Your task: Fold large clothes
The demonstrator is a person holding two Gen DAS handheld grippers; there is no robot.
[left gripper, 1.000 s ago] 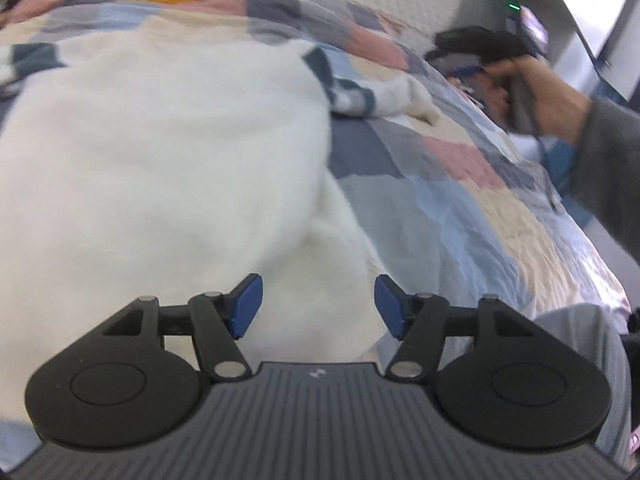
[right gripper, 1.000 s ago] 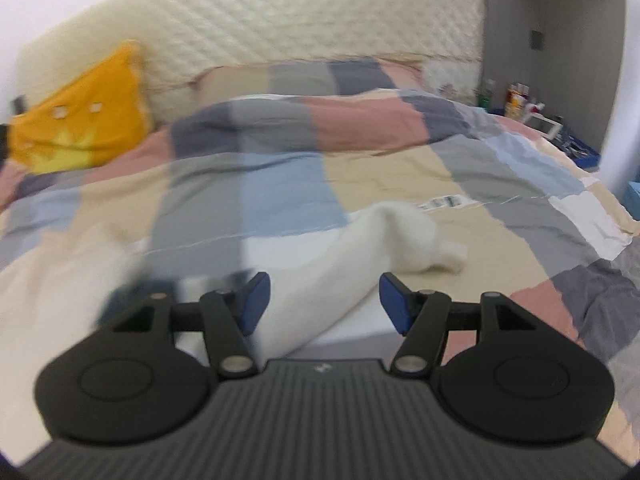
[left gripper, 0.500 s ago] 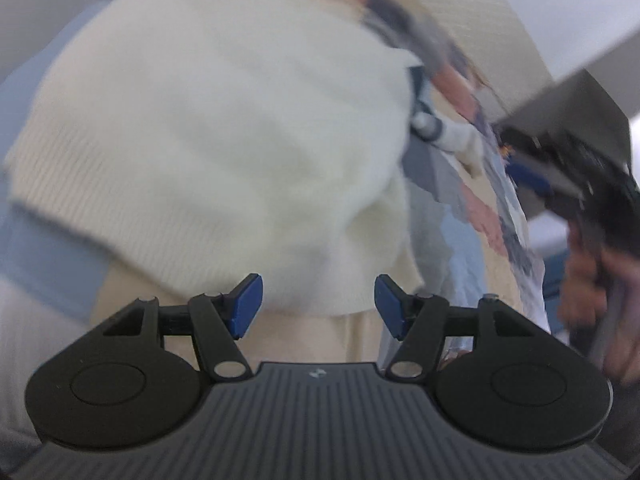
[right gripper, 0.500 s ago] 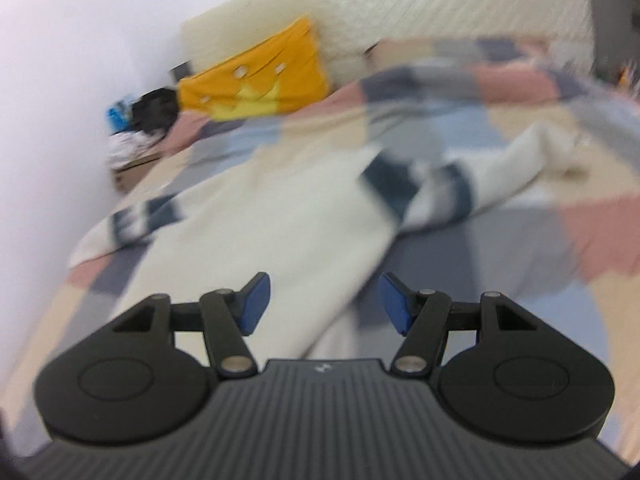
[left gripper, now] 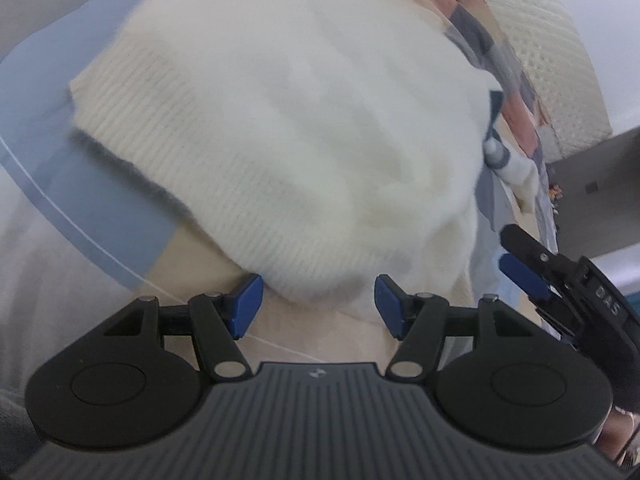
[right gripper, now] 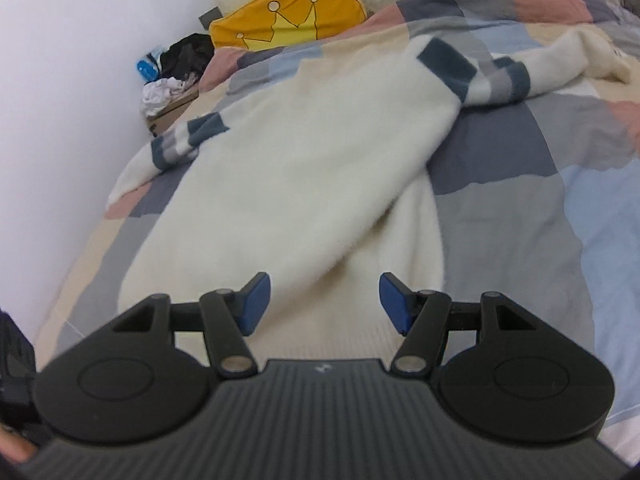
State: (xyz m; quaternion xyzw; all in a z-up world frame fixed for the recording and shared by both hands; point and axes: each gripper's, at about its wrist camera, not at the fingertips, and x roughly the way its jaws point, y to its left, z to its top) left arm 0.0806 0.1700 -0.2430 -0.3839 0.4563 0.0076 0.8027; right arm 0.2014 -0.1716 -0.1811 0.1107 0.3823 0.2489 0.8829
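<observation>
A large cream knitted sweater [right gripper: 288, 184] with blue and grey bands on its sleeves lies spread on the patchwork bed cover [right gripper: 520, 168]. In the left wrist view the sweater [left gripper: 304, 128] fills most of the picture, its ribbed hem edge nearest. My left gripper [left gripper: 318, 308] hangs open just over that hem, with nothing between its blue pads. My right gripper [right gripper: 322, 302] is open too, above the sweater's lower corner where a fold overlaps. The right gripper [left gripper: 532, 272] also shows at the right edge of the left wrist view.
A yellow pillow [right gripper: 288, 20] with a crown drawing leans on the quilted headboard [left gripper: 552, 48]. Dark and white clutter [right gripper: 172, 72] sits by the wall at the bed's left side. A grey cabinet [left gripper: 600, 200] stands to the right.
Both grippers have swung toward the sweater's near hem and dropped lower. The left view has rolled, so the bed now appears tilted. The right gripper turned left, away from the sleeve, and now faces the sweater's body.
</observation>
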